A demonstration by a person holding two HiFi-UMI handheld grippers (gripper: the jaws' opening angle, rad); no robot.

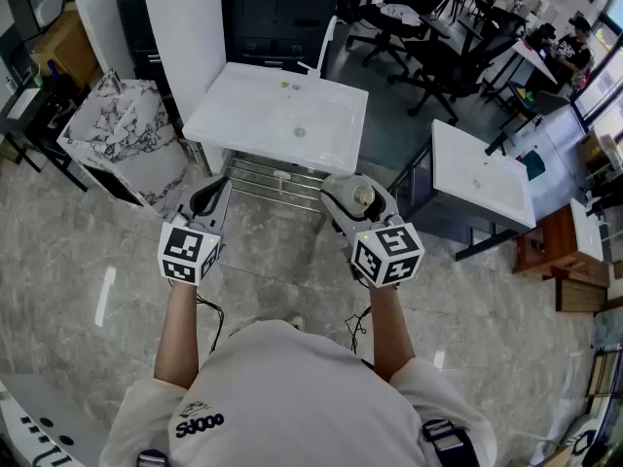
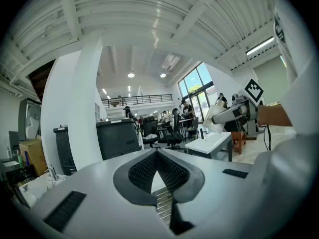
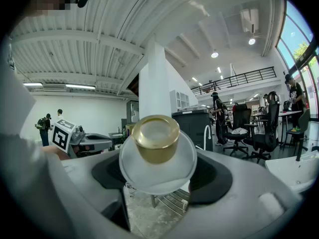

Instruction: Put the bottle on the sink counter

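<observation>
Left gripper (image 1: pixel 211 193): jaws together, nothing between them.
Sink counter (image 1: pixel 234 115): ahead of both grippers, at 1 o'clock from the left one and 11 o'clock from the right.
Right gripper (image 1: pixel 358 195): jaws spread wide and clamped on the bottle (image 1: pixel 363 197).
Bottle: off the counter, its gold cap end pointing back along the jaws; I judge it needs carrying forward toward 11 o'clock.
</observation>
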